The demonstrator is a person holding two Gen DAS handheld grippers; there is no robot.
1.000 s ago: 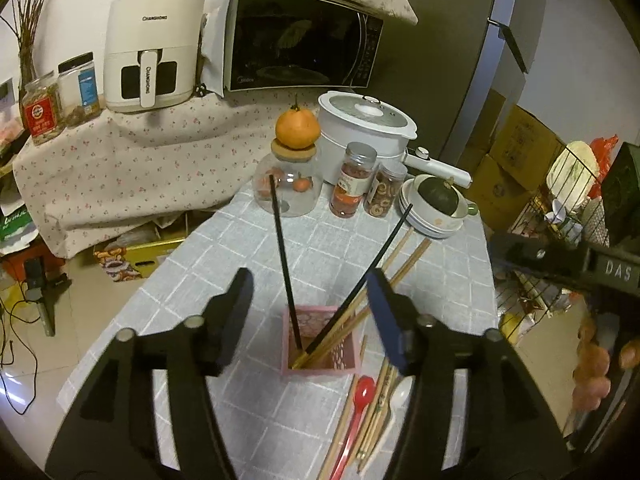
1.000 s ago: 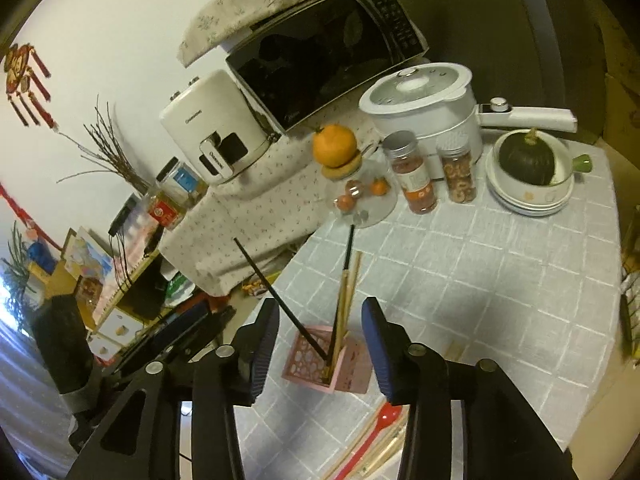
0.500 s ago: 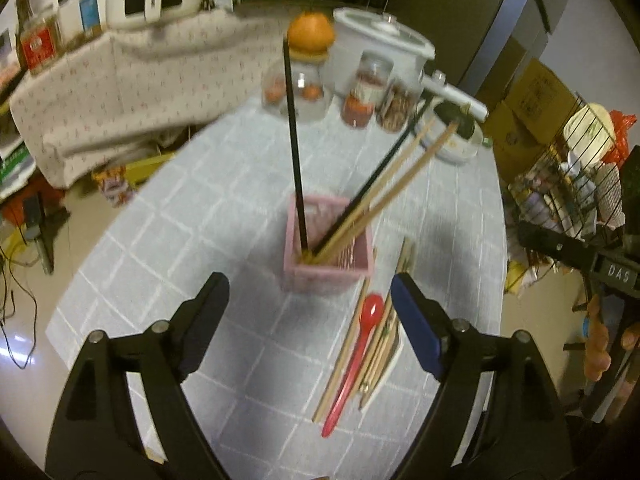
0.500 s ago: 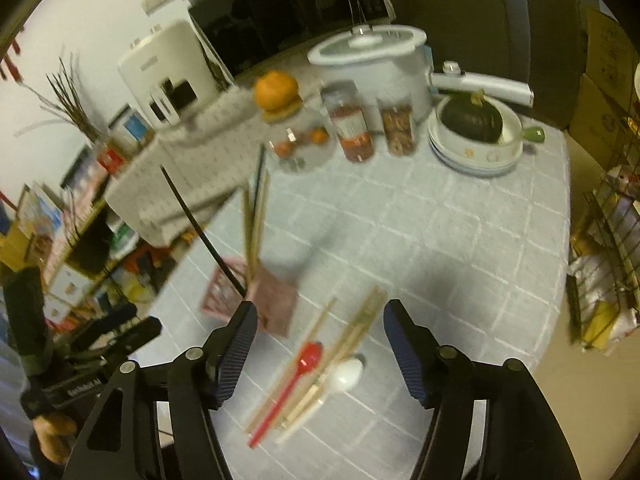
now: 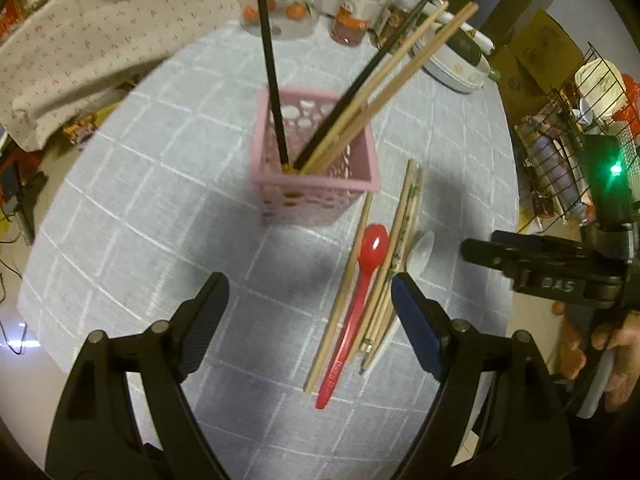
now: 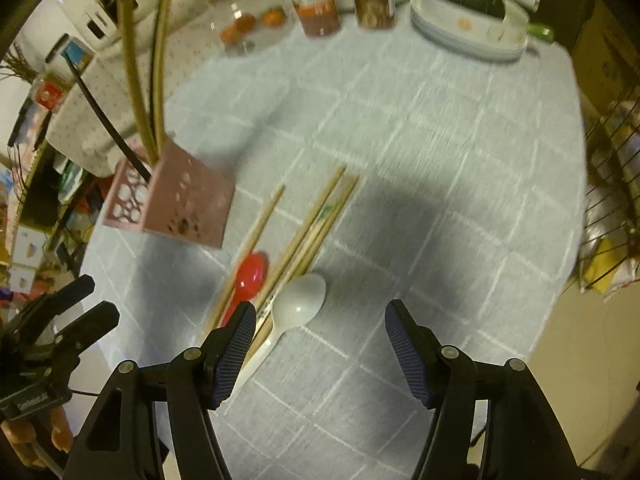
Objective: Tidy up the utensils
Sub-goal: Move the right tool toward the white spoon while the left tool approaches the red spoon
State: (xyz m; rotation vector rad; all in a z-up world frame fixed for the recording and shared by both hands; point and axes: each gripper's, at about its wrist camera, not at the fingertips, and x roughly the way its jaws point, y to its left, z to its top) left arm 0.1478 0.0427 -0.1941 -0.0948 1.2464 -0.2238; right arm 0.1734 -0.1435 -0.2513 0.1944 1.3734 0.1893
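Note:
A pink perforated basket stands on the grey checked tablecloth and holds black and wooden chopsticks. It also shows in the right wrist view. Beside it lie a red spoon, loose wooden chopsticks and a white spoon. My left gripper is open and empty, above the table in front of the basket. My right gripper is open and empty, its left finger just beside the white spoon's handle.
At the table's far edge stand a glass jar, two spice jars and stacked plates with a dark squash. A wire rack stands to the right of the table. A cloth-covered shelf is at the left.
Both grippers have dropped lower and tilted down toward the table, and their jaws have opened wider. The right gripper now hangs over the loose spoons and chopsticks.

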